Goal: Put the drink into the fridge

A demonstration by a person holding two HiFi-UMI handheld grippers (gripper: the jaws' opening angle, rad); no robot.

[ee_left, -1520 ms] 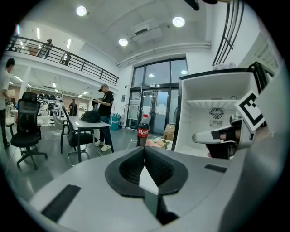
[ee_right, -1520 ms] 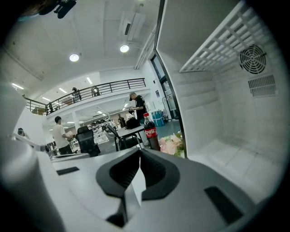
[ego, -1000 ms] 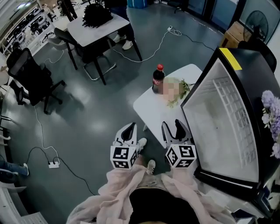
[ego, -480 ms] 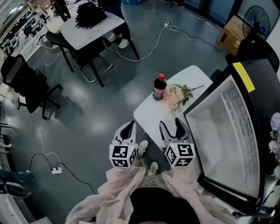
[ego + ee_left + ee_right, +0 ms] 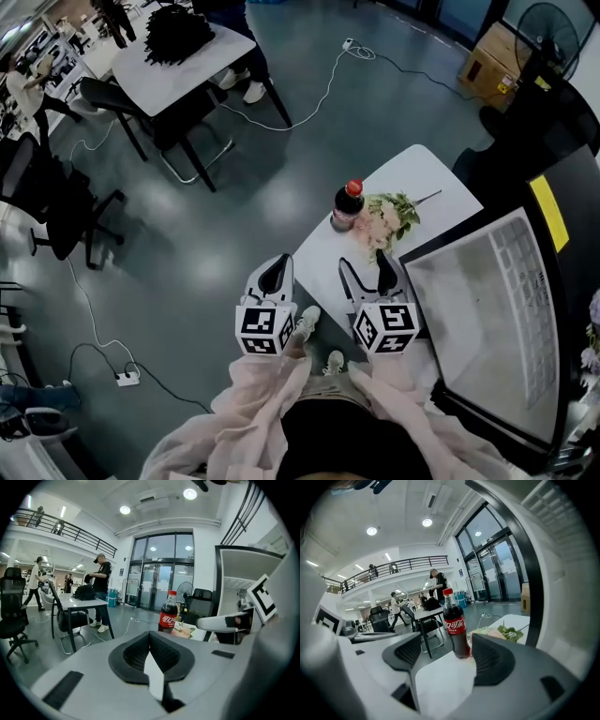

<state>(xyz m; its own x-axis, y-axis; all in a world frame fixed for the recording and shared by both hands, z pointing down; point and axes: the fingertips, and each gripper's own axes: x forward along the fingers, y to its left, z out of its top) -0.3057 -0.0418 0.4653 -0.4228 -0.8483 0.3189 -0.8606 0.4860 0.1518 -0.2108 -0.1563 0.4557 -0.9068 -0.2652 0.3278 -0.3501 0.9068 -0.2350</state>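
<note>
While its jaws are spreading wider with nothing between them, the right gripper (image 5: 365,269) is reaching over the near end of the white table (image 5: 422,178), closer than a second ago. The left gripper (image 5: 275,272), jaws pressed together, is hanging beside that table. The cola bottle (image 5: 347,204) is standing upright on it.

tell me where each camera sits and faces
Head view: on the person's head, steeply down at table, cola bottle, fridge; both hand-held grippers and sleeves show.
Left gripper view: on the left hand-held gripper, along its shut jaws toward the bottle.
Right gripper view: on the right hand-held gripper, jaws just opening, empty, bottle ahead.
All share the bottle.
</note>
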